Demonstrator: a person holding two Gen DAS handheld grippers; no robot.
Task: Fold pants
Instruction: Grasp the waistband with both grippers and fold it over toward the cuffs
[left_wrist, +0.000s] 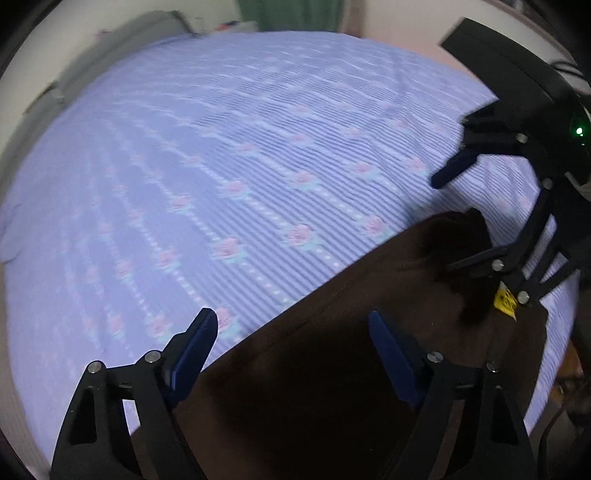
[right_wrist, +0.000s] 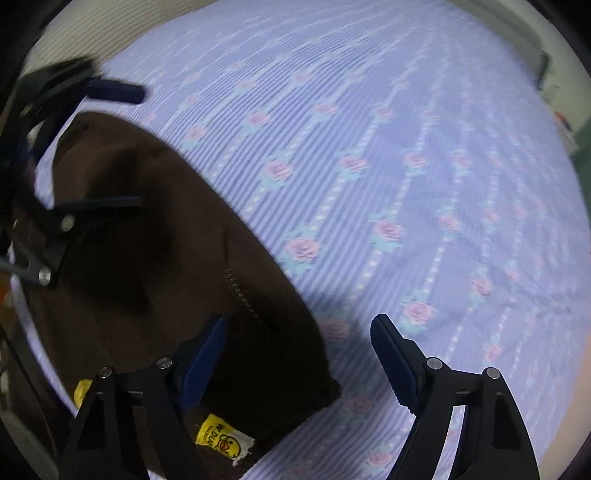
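Brown pants (left_wrist: 332, 369) on lilac bedsheet (left_wrist: 221, 166); left gripper (left_wrist: 291, 332) and right gripper (right_wrist: 299, 332) agape, straddling edges, gripping nothing.

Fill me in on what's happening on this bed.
A person holds a gripper in each hand over dark brown pants lying on a lilac floral bedspread. The left gripper and the right gripper each straddle an edge of the pants, jaws open, nothing pinched yet. A yellow duck label shows near the right gripper.
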